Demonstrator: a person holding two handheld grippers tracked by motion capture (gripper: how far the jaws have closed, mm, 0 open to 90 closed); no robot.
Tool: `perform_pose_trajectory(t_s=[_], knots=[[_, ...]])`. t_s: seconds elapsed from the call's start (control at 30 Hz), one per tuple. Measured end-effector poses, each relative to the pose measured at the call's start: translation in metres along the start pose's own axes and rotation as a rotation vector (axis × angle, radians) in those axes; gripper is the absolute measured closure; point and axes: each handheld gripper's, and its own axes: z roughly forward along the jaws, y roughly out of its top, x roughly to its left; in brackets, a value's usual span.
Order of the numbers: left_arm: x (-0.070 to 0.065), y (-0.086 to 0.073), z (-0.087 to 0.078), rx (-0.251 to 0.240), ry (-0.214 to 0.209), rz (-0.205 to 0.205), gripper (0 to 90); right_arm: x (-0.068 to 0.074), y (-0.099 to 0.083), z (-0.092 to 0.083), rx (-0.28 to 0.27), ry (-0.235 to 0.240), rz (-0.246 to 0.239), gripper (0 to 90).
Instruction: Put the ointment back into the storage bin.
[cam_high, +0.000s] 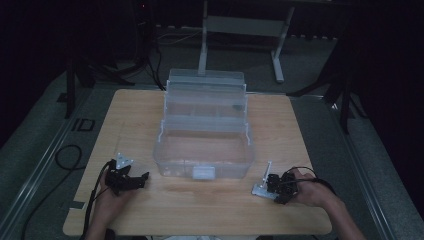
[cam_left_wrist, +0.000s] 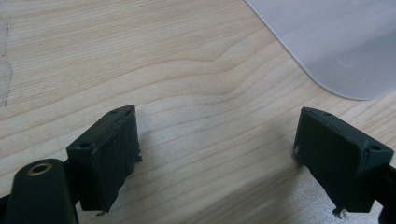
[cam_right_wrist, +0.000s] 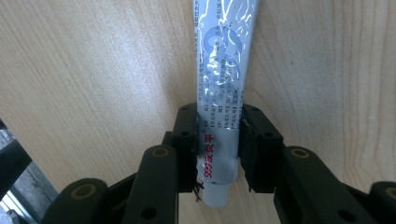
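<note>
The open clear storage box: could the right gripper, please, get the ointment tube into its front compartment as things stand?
Probably yes. The right gripper is shut on the ointment tube, the clear storage box stands open with its trays swung back, and bare wooden table lies between them.

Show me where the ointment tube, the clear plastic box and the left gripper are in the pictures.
ointment tube (cam_right_wrist: 220, 100): right gripper view, on its printed silver body above the jaws.
clear plastic box (cam_high: 204, 161): high view, on its front wall.
left gripper (cam_left_wrist: 217, 154): left gripper view, midway between its open fingertips, over the wooden table.
</note>
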Motion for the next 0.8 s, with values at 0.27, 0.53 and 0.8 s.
perform_pose_trajectory(t_s=[0.27,0.53,0.8], knots=[[0.0,0.0,0.0,0.0,0.0,0.0,14.6,0.0,0.0,-0.001,0.0,0.007,-0.007,69.9],[0.0,0.0,0.0,0.0,0.0,0.0,14.6,0.002,-0.002,-0.007,-0.015,0.009,-0.015,70.2],[0.0,0.0,0.0,0.0,0.0,0.0,14.6,0.002,-0.003,-0.014,-0.025,0.007,-0.015,70.3]])
